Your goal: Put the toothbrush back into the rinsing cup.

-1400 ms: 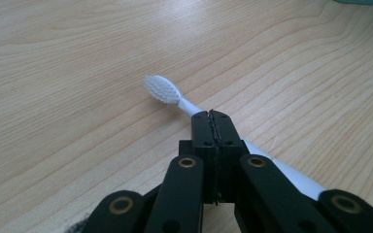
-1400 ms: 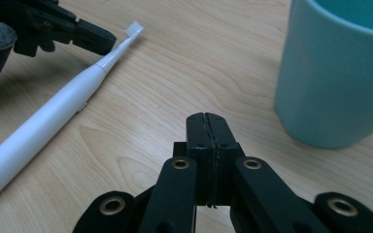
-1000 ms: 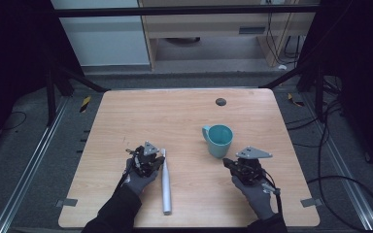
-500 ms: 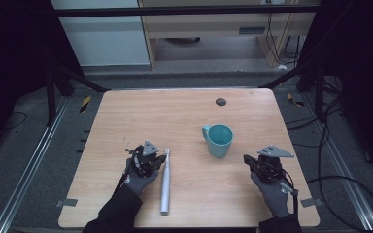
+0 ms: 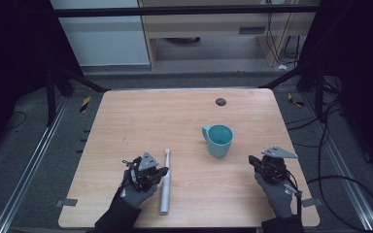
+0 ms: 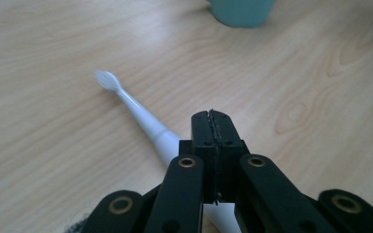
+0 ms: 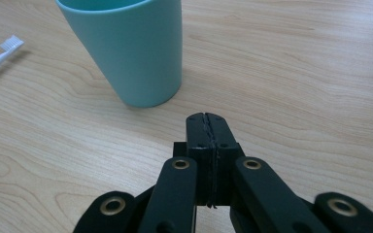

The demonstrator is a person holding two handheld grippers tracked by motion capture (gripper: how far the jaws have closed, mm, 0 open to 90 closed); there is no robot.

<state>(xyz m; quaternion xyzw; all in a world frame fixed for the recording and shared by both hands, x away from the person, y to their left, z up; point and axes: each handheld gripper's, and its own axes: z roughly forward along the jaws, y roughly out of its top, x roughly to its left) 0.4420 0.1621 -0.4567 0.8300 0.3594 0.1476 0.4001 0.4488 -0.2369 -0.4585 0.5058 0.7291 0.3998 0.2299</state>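
Observation:
A white electric toothbrush [image 5: 165, 187] lies flat on the wooden table [image 5: 165, 116], head pointing away from the person; it also runs under the jaws in the left gripper view [image 6: 141, 119]. My left gripper [image 5: 161, 171] sits just left of the toothbrush, jaws pressed together on nothing [image 6: 212, 116]. A teal cup [image 5: 218, 140] stands upright right of centre, large in the right gripper view [image 7: 126, 46]. My right gripper [image 5: 253, 162] rests near the table's right front, shut and empty [image 7: 207, 119], short of the cup.
A small dark round spot [image 5: 220, 101] marks the far part of the table. The toothbrush head [image 7: 10, 43] peeks in at the left of the right gripper view. A cable [image 5: 340, 179] trails from the right gripper off the table's right edge.
The right hand and its gripper have drawn back to the right and toward the person, away from the cup. The left gripper and the toothbrush have barely moved.

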